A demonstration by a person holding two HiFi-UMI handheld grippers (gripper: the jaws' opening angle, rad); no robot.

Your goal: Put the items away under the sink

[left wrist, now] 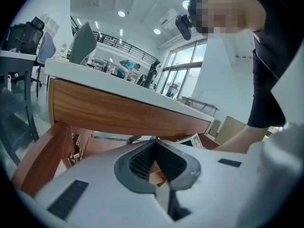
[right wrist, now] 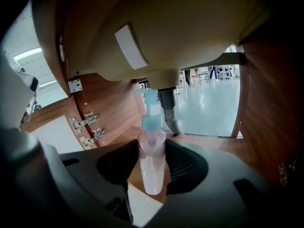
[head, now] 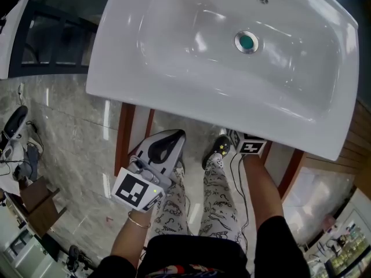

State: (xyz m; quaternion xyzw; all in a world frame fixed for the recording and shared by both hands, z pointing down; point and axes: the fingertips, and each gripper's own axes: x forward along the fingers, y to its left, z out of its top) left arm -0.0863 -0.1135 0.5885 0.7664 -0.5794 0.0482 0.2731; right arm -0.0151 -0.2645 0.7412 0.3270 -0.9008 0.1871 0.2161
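Note:
A pink pump bottle (right wrist: 152,163) with a pale blue pump head stands upright between the jaws of my right gripper (right wrist: 152,145), which is shut on it. That gripper is inside the wooden cabinet, under the basin's underside (right wrist: 190,27). In the head view only its marker cube (head: 250,146) shows below the front rim of the white sink (head: 174,91). My left gripper (head: 173,136) is outside the cabinet in front of the sink. It is shut, its pads meeting at the tip with nothing between them (left wrist: 154,144).
A grey drain pipe (right wrist: 168,110) hangs from the basin just behind the bottle. Door hinges (right wrist: 88,127) sit on the left cabinet wall and the wooden cabinet floor (right wrist: 209,144) lies beyond. The person's legs and shoes (head: 215,152) stand by the cabinet frame (head: 123,138).

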